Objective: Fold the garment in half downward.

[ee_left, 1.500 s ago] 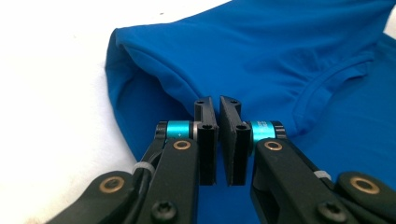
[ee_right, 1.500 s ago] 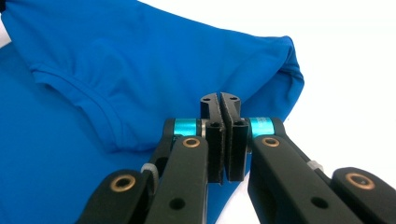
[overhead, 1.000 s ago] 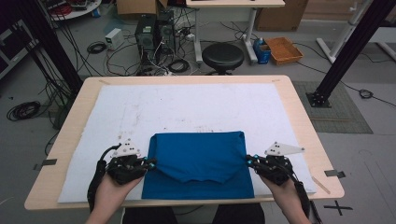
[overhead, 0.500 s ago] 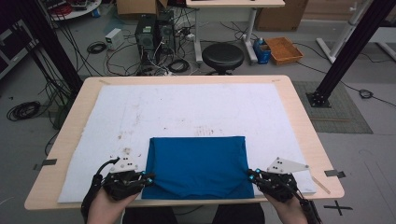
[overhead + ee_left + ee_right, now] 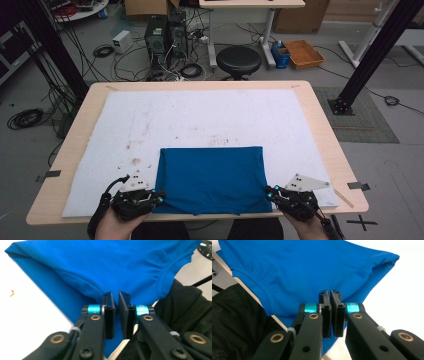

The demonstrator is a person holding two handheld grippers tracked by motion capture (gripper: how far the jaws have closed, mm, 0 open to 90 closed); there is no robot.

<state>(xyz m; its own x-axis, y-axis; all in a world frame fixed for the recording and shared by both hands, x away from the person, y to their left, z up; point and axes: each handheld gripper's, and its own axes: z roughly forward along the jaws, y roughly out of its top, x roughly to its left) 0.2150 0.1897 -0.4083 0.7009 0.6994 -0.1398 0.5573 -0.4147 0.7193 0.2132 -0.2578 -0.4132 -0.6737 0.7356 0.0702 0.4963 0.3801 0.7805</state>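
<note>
The folded blue shirt (image 5: pixel 210 179) lies at the near edge of the white mat (image 5: pixel 200 120), between the 2 grippers. The left gripper (image 5: pixel 156 198) sits at its near-left corner, jaws just opening, a narrow gap, nothing pinched. The right gripper (image 5: pixel 270 192) sits at the near-right corner, jaws just parting, cloth released.

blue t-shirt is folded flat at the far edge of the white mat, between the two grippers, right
Not quite. The blue t-shirt is folded flat and lies between the left gripper and the right gripper, but it sits at the near edge of the white mat, by the person's hands, not the far edge. The high view shows this.
</note>
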